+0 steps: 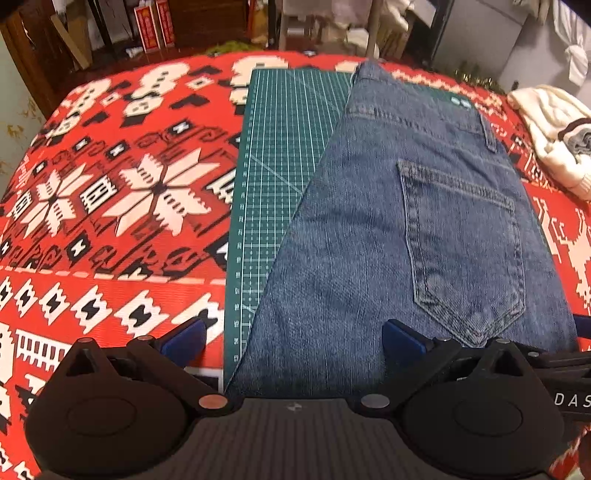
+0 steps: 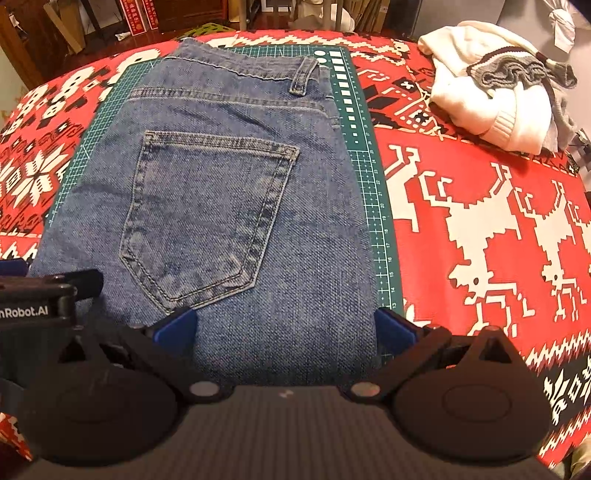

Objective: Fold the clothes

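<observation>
A red cloth [image 1: 110, 177] with white snowflakes and deer covers the table; past its far edge stands dark brown wood furniture [image 1: 33, 48], up and to the left of the tongs; two red boxes [image 1: 155, 26] lean there; a grey cabinet [image 1: 476, 33] stands far right; the light is warm and dim.

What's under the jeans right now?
The jeans lie on a green cutting mat, itself on the red patterned cloth. The mat's middle is covered, so anything between denim and mat can't be seen.
</observation>
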Tool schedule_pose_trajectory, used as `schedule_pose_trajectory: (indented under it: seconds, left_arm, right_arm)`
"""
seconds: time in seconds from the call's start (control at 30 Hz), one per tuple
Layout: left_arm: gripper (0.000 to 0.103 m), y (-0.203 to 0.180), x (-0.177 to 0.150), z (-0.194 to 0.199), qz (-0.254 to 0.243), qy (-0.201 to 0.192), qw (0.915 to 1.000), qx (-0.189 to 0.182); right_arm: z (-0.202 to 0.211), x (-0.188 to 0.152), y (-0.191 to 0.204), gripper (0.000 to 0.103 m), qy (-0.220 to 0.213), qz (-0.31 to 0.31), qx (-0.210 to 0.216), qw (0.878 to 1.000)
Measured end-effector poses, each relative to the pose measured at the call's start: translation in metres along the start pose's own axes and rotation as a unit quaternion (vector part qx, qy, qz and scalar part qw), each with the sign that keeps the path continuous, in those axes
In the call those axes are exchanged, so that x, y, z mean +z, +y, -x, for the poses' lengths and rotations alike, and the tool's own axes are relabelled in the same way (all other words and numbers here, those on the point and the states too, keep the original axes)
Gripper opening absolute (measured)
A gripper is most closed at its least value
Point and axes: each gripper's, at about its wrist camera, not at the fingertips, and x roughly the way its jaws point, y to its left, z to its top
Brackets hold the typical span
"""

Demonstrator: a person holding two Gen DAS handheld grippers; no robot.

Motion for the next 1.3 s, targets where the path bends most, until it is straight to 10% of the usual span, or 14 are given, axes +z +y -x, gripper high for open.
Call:
schedule_pose_trajectory:
  seconds: [0.5,0.73,0.9,1.07,1.3]
  left_arm:
    - [0.093,0.003,0.011,0.003,-0.006,0.041,0.9989,-0.022]
    - [0.084,0.023,0.017,0.053,0.044,-0.02,0.9966,-0.067]
    - [0.059,0.025,0.029,0.057,0.072,-0.006,0.9892,-0.127]
    - [0.022,0.024,0.035,0.032,0.091,0.027,0.9831,-0.156]
    - [0.018,0.037,0.035,0.006,0.114,0.048,0.9721,-0.199]
  right_arm:
    - [0.007,0.003,-0.006,0.098,0.002,-0.009,0.018,1.0]
    - [0.068,0.004,-0.027,0.096,-0.07,-0.06,0.046,0.995]
    - [0.088,0.009,-0.037,0.069,-0.104,-0.089,0.06,0.989]
    - [0.065,0.02,-0.045,0.016,-0.072,-0.122,0.057,0.988]
    - [0.025,0.022,-0.052,0.003,-0.031,-0.149,0.056,0.987]
